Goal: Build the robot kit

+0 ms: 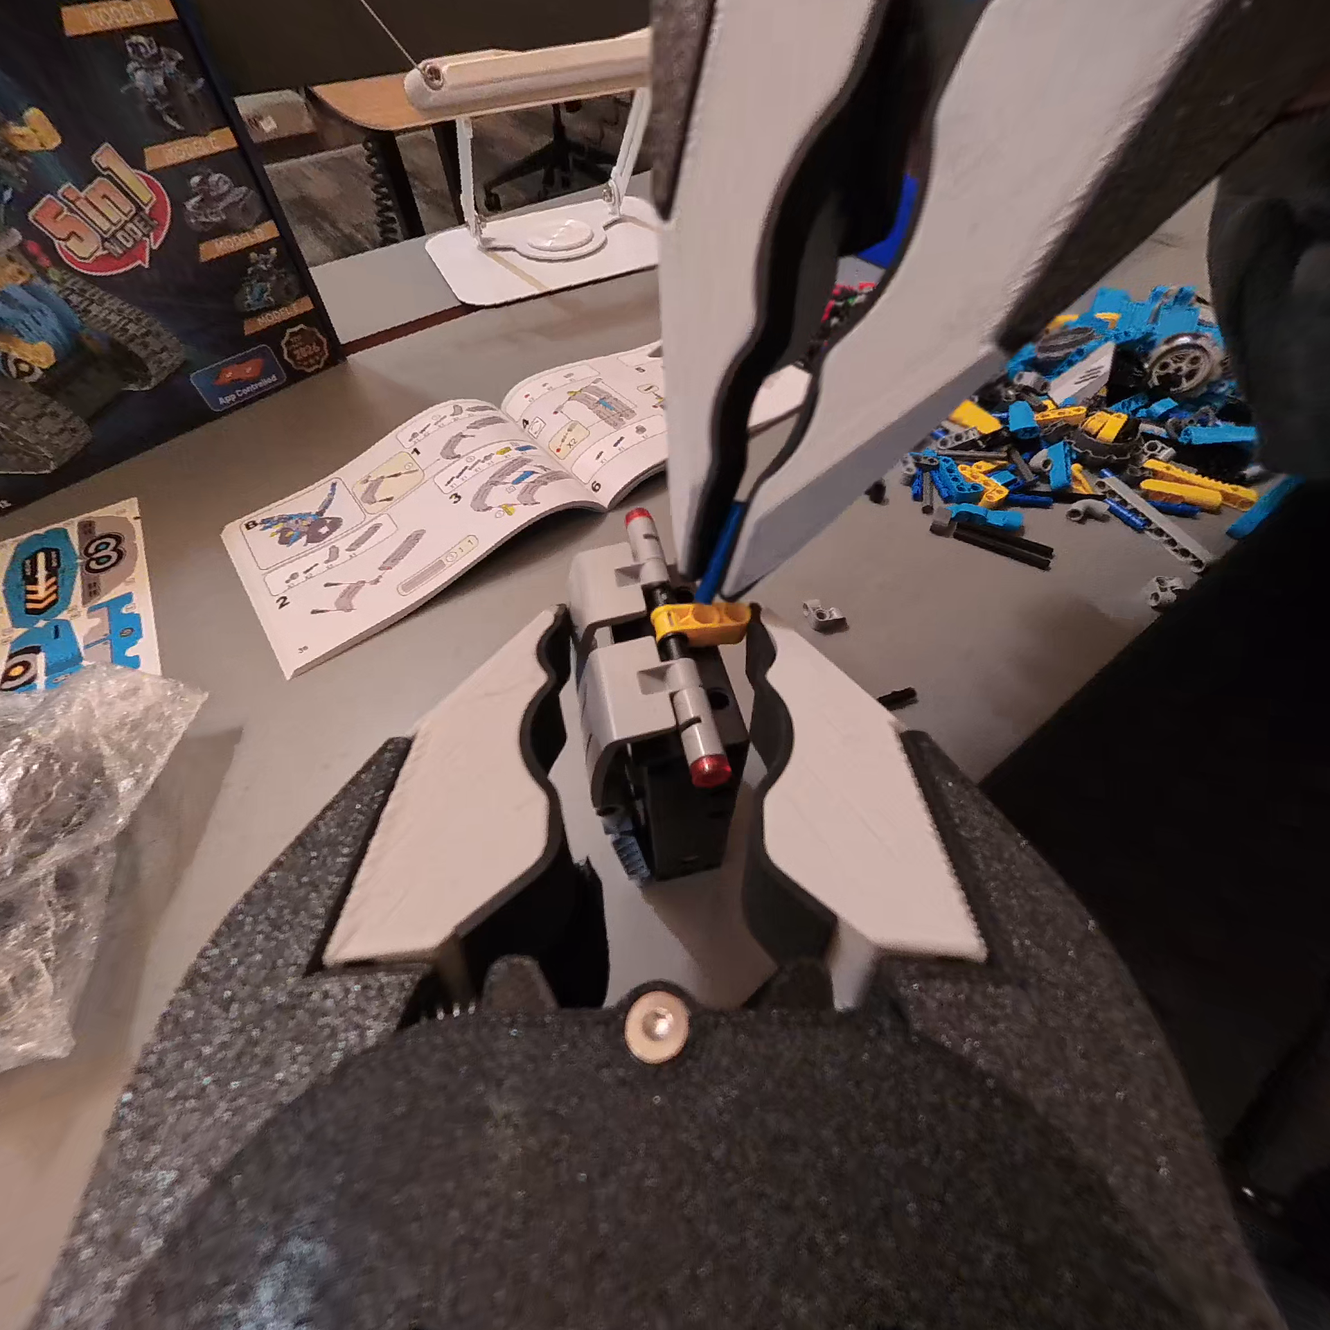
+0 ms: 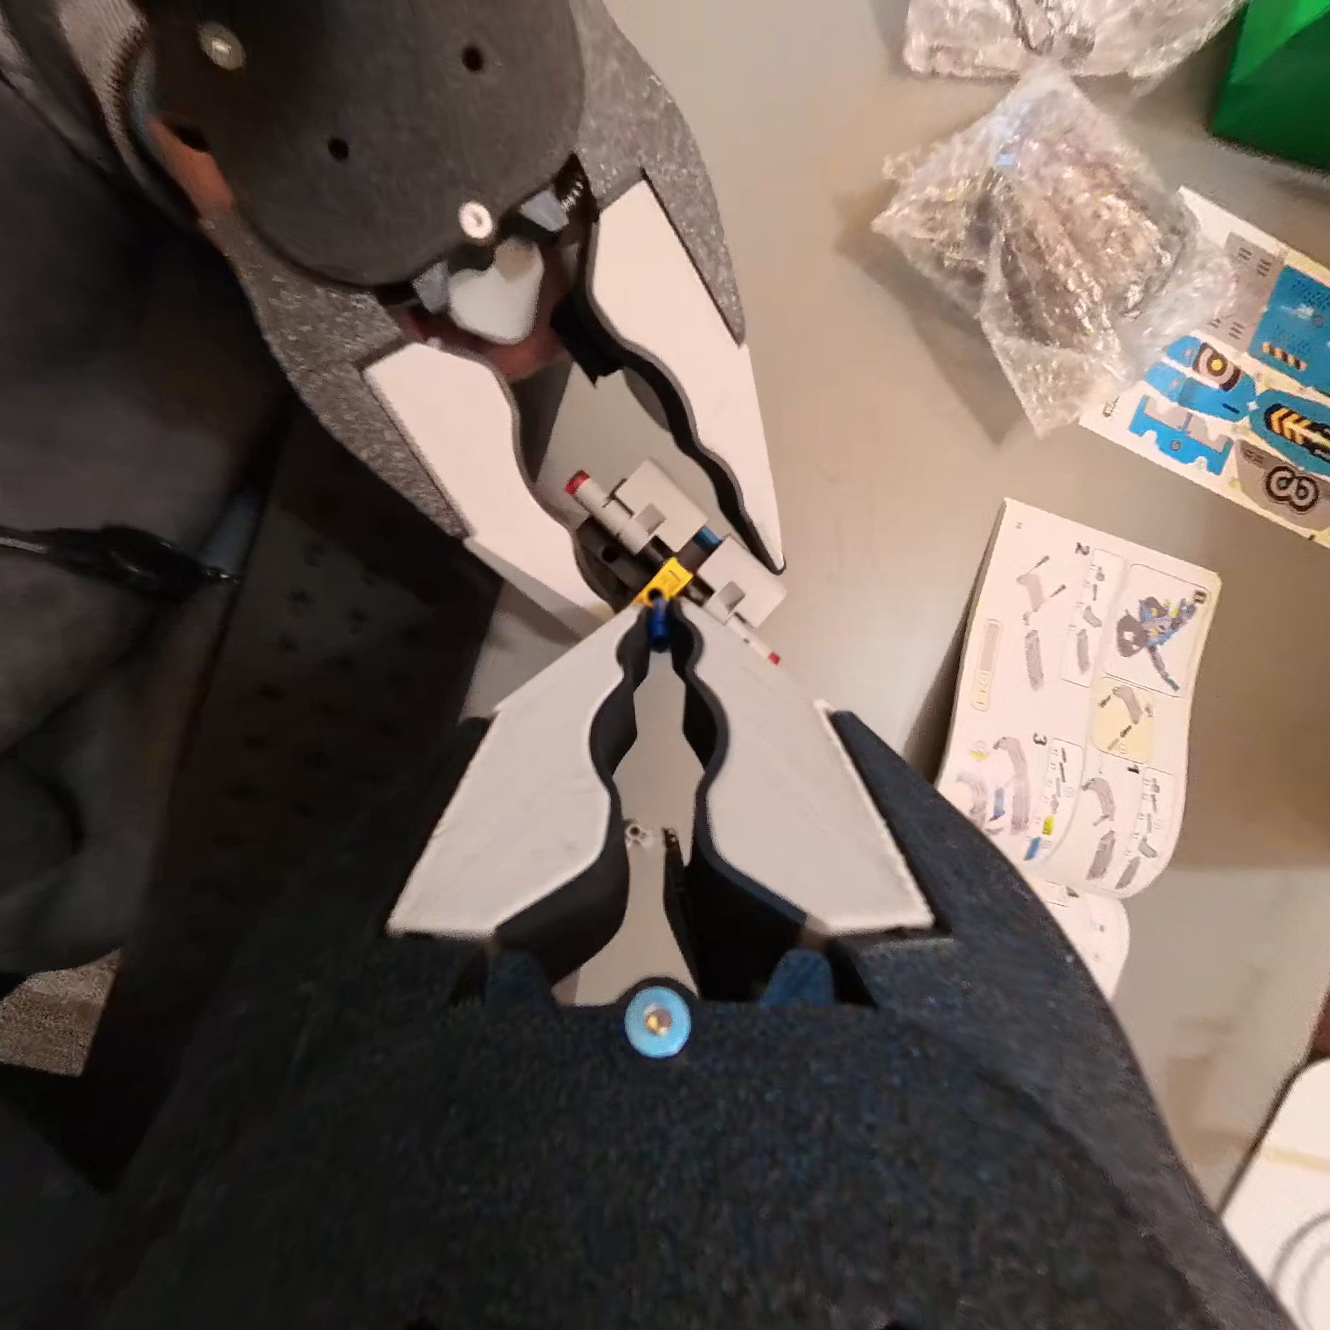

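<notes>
My left gripper [image 1: 658, 619] is shut on a grey and black block assembly [image 1: 633, 691] just above the grey table. A grey axle with red tips [image 1: 676, 648] runs along the assembly's top and carries a yellow connector [image 1: 702, 617]. My right gripper [image 1: 712, 583] comes down from above, shut on a thin blue pin [image 1: 720, 554] whose end meets the yellow connector. In the right wrist view my right gripper [image 2: 658, 619] pinches the blue pin [image 2: 658, 627] against the yellow connector [image 2: 666, 579]. The left gripper [image 2: 684, 576] holds the assembly [image 2: 662, 518] opposite.
An open instruction booklet [image 1: 446, 518] lies behind the assembly. A toy box [image 1: 129, 237] stands at the back left. A pile of blue, yellow and grey parts [image 1: 1079, 432] lies to the right. A sticker sheet [image 1: 72, 590] and plastic bags [image 1: 65, 828] lie at the left. A white lamp base [image 1: 547, 252] stands behind. Both grippers' tips are close together, under 4 cm apart.
</notes>
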`<state>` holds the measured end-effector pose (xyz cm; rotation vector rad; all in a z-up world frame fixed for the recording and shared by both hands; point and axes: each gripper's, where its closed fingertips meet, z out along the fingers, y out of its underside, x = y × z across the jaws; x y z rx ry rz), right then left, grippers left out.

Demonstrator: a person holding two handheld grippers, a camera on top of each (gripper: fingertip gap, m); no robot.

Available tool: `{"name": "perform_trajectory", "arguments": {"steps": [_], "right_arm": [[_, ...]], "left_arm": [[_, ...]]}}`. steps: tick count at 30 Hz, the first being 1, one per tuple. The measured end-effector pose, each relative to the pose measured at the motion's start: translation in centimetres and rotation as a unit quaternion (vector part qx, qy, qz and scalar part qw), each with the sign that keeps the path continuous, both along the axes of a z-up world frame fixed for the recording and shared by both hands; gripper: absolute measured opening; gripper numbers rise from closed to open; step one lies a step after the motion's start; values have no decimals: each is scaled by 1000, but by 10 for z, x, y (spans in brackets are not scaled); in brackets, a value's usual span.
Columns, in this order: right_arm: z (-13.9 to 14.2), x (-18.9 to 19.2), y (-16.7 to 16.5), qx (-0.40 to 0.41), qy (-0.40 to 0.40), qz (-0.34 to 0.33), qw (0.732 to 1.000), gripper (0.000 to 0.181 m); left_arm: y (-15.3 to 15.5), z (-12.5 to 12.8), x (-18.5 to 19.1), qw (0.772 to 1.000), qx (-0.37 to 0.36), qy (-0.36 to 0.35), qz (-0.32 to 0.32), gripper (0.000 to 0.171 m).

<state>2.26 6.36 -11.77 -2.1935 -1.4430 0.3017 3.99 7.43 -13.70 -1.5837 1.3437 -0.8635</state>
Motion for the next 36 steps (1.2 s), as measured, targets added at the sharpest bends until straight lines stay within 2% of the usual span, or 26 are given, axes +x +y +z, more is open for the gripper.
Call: {"name": "perform_trajectory", "arguments": {"steps": [3, 10, 14, 17, 21, 28, 31, 36], "right_arm": [[-3, -2, -1, -23, -22, -6, 999, 3], [-4, -2, -1, -19, -104, -24, 994, 3], [-4, -4, 0, -41, -108, -35, 993, 3], [-4, -4, 0, -45, -111, -29, 992, 3], [-6, -3, -1, -33, -152, 0, 988, 3], [-5, -3, 1, -32, -116, -11, 993, 4], [-2, 2, 1, -10, -110, -26, 994, 14], [0, 0, 0, 15, -81, -31, 996, 4]], "left_arm": [[0, 0, 0, 1000, 7, -7, 3, 48], [0, 0, 0, 1000, 14, -12, 6, 48], [1, 0, -1, 1000, 6, -16, 6, 48], [2, 1, -2, 1000, -3, -20, 6, 48], [1, 0, -1, 1000, -1, -18, 3, 48], [1, 0, -1, 1000, -3, -24, 1, 48], [1, 0, -1, 1000, -3, -24, 0, 48], [1, 0, -1, 1000, -5, -26, 1, 49]]}}
